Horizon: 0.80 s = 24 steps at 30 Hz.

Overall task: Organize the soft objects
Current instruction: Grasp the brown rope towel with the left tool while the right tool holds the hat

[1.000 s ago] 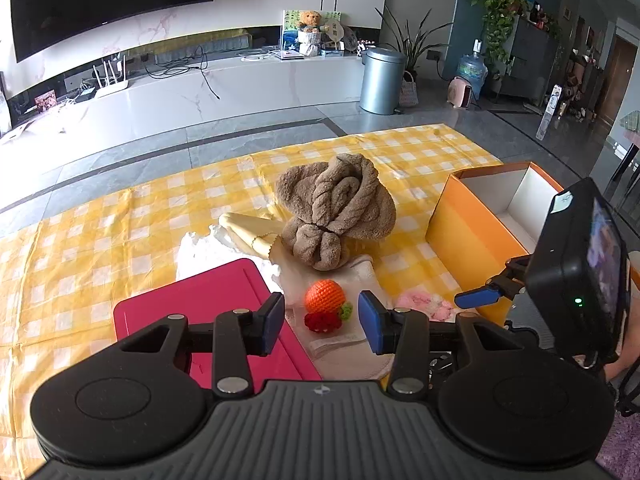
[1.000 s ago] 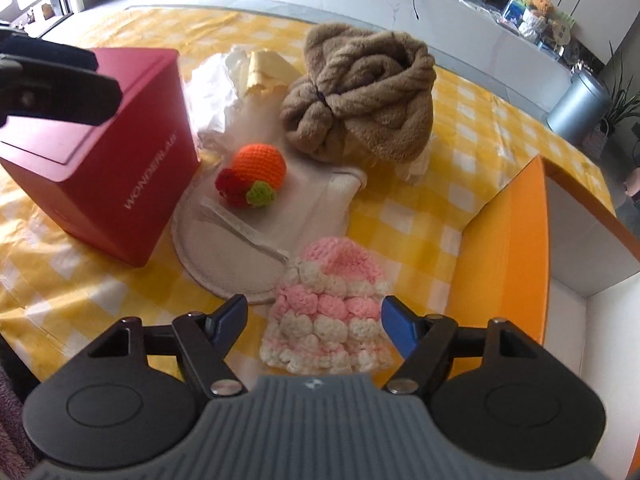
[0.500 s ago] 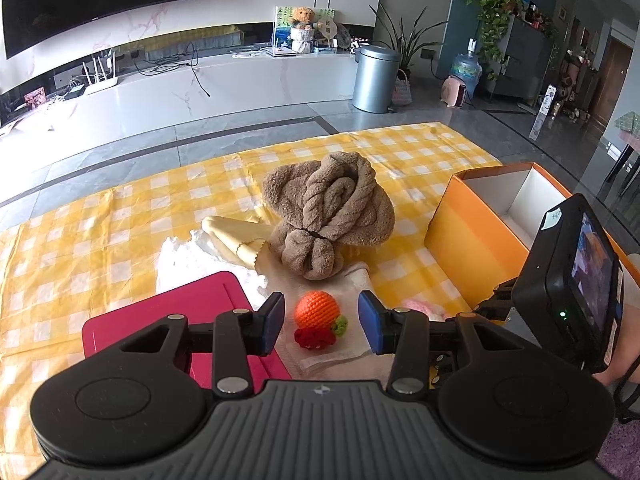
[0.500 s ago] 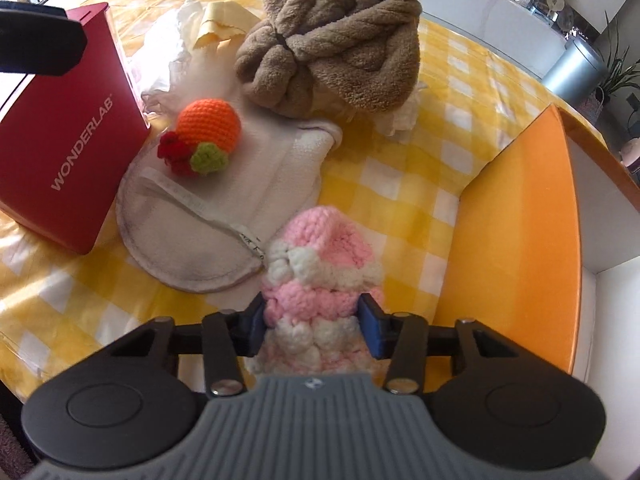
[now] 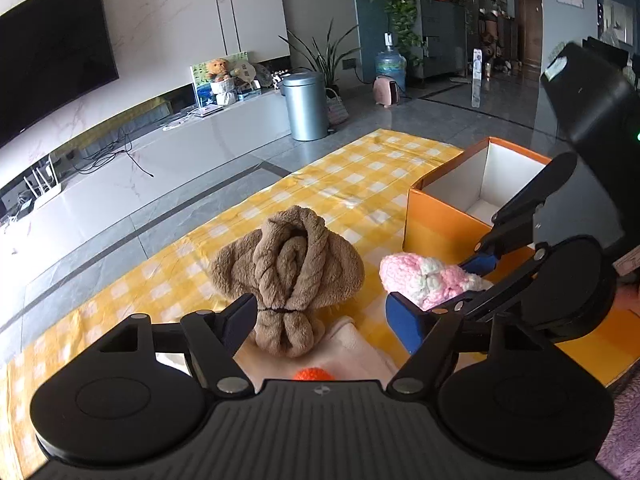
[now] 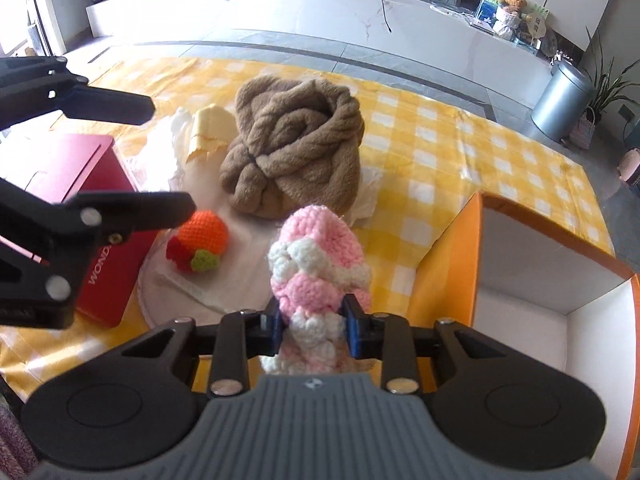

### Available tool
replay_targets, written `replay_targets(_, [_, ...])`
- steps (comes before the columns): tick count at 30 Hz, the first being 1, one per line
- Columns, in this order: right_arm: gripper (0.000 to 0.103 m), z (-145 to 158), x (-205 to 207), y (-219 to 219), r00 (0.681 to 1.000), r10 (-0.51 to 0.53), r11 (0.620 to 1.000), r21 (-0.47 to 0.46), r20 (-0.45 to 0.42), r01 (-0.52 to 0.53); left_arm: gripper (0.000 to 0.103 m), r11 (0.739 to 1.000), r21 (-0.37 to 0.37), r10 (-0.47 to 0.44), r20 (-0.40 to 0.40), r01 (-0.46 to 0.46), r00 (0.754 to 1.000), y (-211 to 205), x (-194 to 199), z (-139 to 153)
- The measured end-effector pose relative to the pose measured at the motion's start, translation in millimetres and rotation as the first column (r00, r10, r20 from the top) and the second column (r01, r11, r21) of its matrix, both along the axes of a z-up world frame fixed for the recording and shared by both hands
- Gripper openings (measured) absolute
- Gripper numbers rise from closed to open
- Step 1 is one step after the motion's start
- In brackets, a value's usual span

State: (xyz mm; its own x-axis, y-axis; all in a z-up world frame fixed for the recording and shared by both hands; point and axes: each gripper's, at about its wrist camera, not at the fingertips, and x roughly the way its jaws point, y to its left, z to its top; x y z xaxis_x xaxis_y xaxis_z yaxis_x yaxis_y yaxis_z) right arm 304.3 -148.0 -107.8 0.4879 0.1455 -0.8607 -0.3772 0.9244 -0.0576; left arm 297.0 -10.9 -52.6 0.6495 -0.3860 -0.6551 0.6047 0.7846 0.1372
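My right gripper [image 6: 314, 330] is shut on a pink and white crocheted hat [image 6: 318, 268] and holds it off the cloth, left of the open orange box [image 6: 448, 280]. The hat also shows in the left wrist view [image 5: 428, 280], in front of the orange box [image 5: 436, 232]. My left gripper [image 5: 322, 326] is open and empty, above an orange crocheted ball [image 6: 204, 234] and near a knotted brown towel [image 5: 288, 272]. The left gripper's fingers [image 6: 160, 210] reach in from the left in the right wrist view.
A red box [image 6: 100, 208] stands at the left on the yellow checked cloth [image 6: 460, 160]. A beige pouch [image 6: 180, 280] lies under the ball, with white and cream fabric [image 6: 200, 132] behind. A grey bin [image 5: 306, 106] and a TV bench [image 5: 160, 148] lie beyond.
My right gripper has shut on the pink hat and lifted it off the cloth. My left gripper has moved forward and tilted up; the ball has slid under its lower edge.
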Motion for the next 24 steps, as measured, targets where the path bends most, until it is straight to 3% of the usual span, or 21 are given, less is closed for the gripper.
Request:
replay_targets(3, [0.029, 6, 7, -2, 0.999, 0.011, 1.0, 0.003, 0.033, -0.011, 0.086, 0.998, 0.064, -0.005, 0.025, 0.004, 1.0, -10, 23, -8])
replay_targets(7, [0.03, 13, 17, -10, 0.998, 0.0, 0.999, 0.035, 0.069, -0.002, 0.087, 0.996, 0.086, -0.008, 0.053, 0.004, 0.999, -14, 48, -10])
replay_targets(11, [0.03, 12, 26, -14, 0.998, -0.01, 0.998, 0.062, 0.058, 0.006, 0.089, 0.989, 0.15, -0.028, 0.075, 0.017, 0.997, -17, 72, -18])
replay_targets(14, [0.03, 6, 30, -13, 0.999, -0.006, 0.998, 0.065, 0.052, 0.003, 0.089, 0.985, 0.172, -0.007, 0.024, 0.003, 1.0, -14, 92, -29])
replay_targets(21, [0.031, -5, 37, -14, 0.999, 0.002, 0.997, 0.083, 0.032, -0.004, 0.089, 0.995, 0.098, 0.012, -0.148, 0.003, 0.989, -14, 113, -50])
replay_targets(24, [0.031, -9, 39, -15, 1.0, 0.002, 0.996, 0.084, 0.023, -0.004, 0.078, 0.996, 0.086, 0.003, -0.196, 0.015, 0.981, -20, 112, -48])
